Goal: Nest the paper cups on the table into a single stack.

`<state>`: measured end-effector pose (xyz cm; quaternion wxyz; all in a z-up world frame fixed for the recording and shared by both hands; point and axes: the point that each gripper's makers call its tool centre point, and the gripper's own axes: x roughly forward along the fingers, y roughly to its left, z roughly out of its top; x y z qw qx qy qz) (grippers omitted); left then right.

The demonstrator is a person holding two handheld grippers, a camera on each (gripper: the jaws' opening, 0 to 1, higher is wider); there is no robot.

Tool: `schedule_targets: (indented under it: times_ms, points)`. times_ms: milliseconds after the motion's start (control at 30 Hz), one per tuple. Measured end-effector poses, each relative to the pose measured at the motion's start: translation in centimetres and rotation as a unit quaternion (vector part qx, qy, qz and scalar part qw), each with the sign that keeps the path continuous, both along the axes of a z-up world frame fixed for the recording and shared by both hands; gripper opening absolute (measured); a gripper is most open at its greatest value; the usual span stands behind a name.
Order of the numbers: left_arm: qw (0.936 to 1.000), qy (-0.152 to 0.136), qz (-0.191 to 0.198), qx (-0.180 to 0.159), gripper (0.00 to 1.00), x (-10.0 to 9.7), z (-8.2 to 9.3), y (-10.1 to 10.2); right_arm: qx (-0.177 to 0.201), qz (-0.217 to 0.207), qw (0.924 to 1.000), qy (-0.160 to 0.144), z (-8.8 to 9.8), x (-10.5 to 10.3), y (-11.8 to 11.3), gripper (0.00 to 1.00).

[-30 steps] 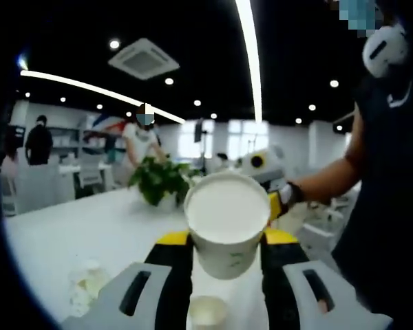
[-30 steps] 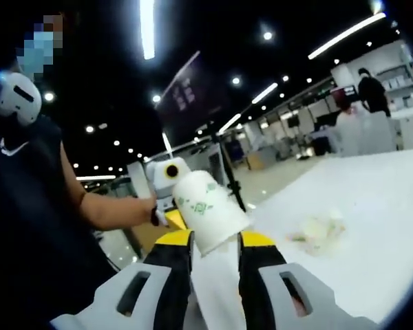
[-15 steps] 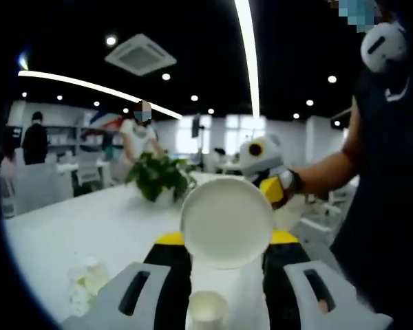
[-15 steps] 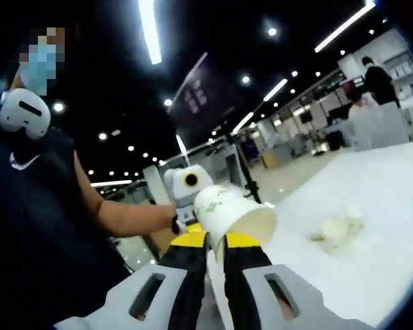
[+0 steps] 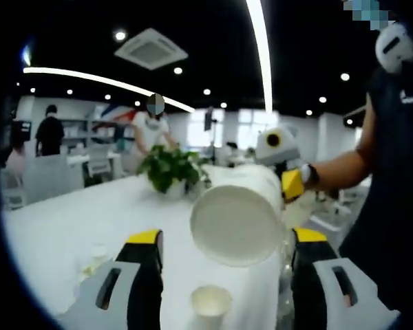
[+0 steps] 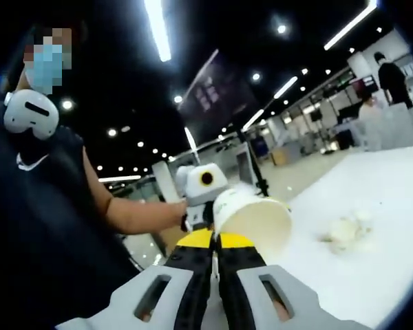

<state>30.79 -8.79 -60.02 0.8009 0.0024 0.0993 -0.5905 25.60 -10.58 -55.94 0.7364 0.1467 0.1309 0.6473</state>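
- Ahead in the left gripper view, a paper cup (image 5: 235,221) hangs between the left gripper's (image 5: 224,256) open jaws, blocking the white bench (image 5: 69,227); a small cup (image 5: 210,302) stands below, a plant (image 5: 171,170) beyond.
- Right gripper view: the right gripper's (image 6: 217,242) jaws pinch that cup's rim; crumpled paper (image 6: 345,230) lies on the bench.

No text, label, brand or number can be read in either view. Dark hanging sign (image 6: 217,96) near the ceiling, right gripper view: pale marks on it, too blurred to make out. Cup (image 6: 251,216): no print legible on it.
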Motion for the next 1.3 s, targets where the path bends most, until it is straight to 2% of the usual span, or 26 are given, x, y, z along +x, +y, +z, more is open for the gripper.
schedule_targets:
  times_ms: [100, 133, 200, 267, 367, 400, 467, 500, 533, 667, 767, 900, 1000, 1067, 1167, 1300]
  points:
    - [0.9998, -0.004, 0.021, 0.006, 0.93, 0.6, -0.2, 0.4, -0.020, -0.005, 0.9997, -0.013, 0.0, 0.2, -0.3, 0.00]
    - [0.9996, -0.004, 0.027, 0.007, 0.97, 0.7, -0.2, 0.6, -0.041, -0.021, 0.9985, -0.029, -0.1, 0.9, -0.7, 0.00]
    - [0.9987, -0.014, 0.043, 0.024, 0.98, 1.0, -0.7, 1.4, -0.069, -0.020, 0.9967, -0.037, -0.1, 0.9, -0.9, 0.00]
    - [0.9982, 0.000, 0.051, 0.032, 0.98, 0.8, -1.4, 2.0, -0.086, -0.027, 0.9949, -0.046, 0.2, 1.3, -1.0, 0.00]
    - [0.9964, 0.014, 0.074, 0.040, 0.98, 0.6, -2.7, 3.4, -0.120, -0.036, 0.9890, -0.078, 0.9, 2.1, -1.5, 0.00]
    - [0.9958, 0.017, 0.078, 0.045, 0.98, 0.4, -3.1, 3.7, -0.119, -0.033, 0.9892, -0.078, 1.2, 2.1, -1.4, 0.00]
    - [0.9918, -0.010, 0.107, 0.069, 0.95, 0.7, -3.8, 5.1, -0.133, -0.029, 0.9865, -0.090, 1.7, 2.2, -1.5, 0.00]
    - [0.9918, -0.013, 0.107, 0.069, 0.94, 0.4, -4.0, 5.3, -0.144, -0.030, 0.9845, -0.096, 1.7, 2.5, -1.7, 0.00]
    - [0.9921, -0.002, 0.109, 0.064, 0.94, 0.0, -4.2, 5.5, -0.152, -0.028, 0.9830, -0.099, 1.8, 2.6, -1.8, 0.00]
    - [0.9867, 0.006, 0.143, 0.076, 0.98, 0.0, -5.3, 7.5, -0.185, -0.020, 0.9771, -0.103, 2.4, 3.0, -1.9, 0.00]
    - [0.9844, 0.004, 0.155, 0.083, 0.98, -0.5, -6.2, 8.5, -0.237, -0.016, 0.9652, -0.109, 2.3, 3.5, -2.2, 0.00]
    - [0.9798, 0.004, 0.181, 0.085, 0.98, -1.0, -7.6, 9.8, -0.281, -0.006, 0.9528, -0.114, 2.1, 3.5, -2.1, 0.00]
    - [0.9770, 0.003, 0.192, 0.092, 0.98, -1.6, -8.8, 10.5, -0.329, 0.008, 0.9364, -0.122, 1.8, 3.3, -2.2, 0.00]
    - [0.9782, 0.016, 0.184, 0.094, 0.98, -2.6, -9.8, 10.4, -0.347, 0.013, 0.9296, -0.124, 1.9, 3.3, -2.2, 0.00]
    - [0.9742, 0.015, 0.196, 0.111, 0.98, -3.4, -11.3, 10.8, -0.386, 0.026, 0.9137, -0.125, 1.7, 3.3, -2.4, 0.00]
    - [0.9714, 0.024, 0.210, 0.109, 0.98, -3.8, -11.9, 11.4, -0.436, 0.042, 0.8907, -0.122, 1.8, 3.5, -2.6, 0.00]
